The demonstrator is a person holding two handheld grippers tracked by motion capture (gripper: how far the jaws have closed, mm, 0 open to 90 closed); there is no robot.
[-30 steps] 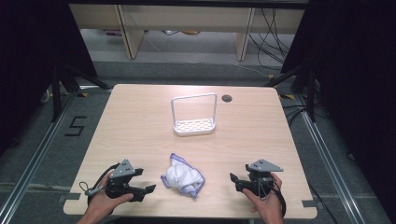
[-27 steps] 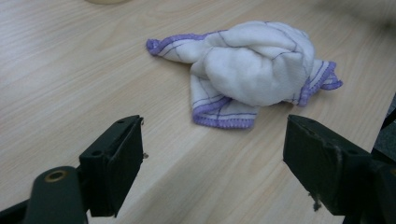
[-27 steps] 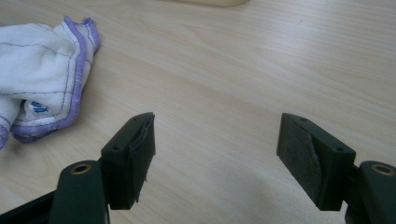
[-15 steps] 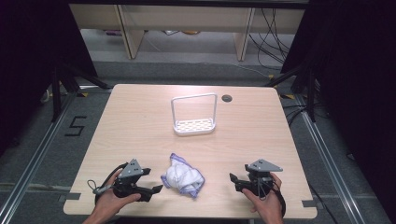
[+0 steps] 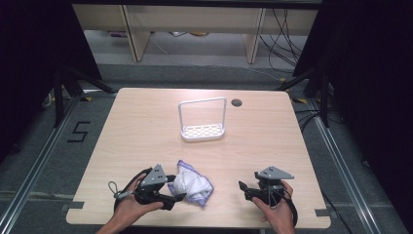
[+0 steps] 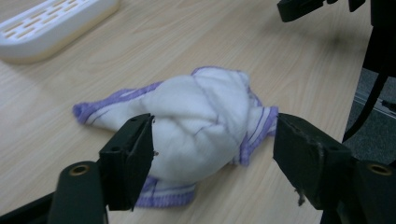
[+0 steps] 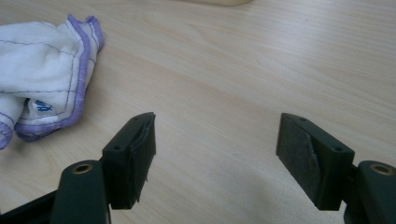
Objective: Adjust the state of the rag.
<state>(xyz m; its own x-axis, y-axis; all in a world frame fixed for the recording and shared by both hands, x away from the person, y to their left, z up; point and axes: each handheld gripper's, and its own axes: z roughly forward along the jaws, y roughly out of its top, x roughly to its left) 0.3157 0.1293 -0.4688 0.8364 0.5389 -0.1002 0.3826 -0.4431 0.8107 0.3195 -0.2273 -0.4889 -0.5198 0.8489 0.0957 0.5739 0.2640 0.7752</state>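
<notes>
From the high view I see the crumpled cloth [image 5: 190,185] near the table's [image 5: 136,126] front edge, just right of my left gripper [image 5: 176,191] and well apart from my right gripper [image 5: 242,187]; the left is plainly nearer.

In the left gripper view the cloth [image 6: 196,116] sits between wide-apart jaws: a white bundle with purple hems, its long axis running across them, the white rack [image 6: 51,25] beyond.

In the right gripper view my jaws stand apart over bare wood, the cloth [image 7: 42,74] off toward their left.
</notes>
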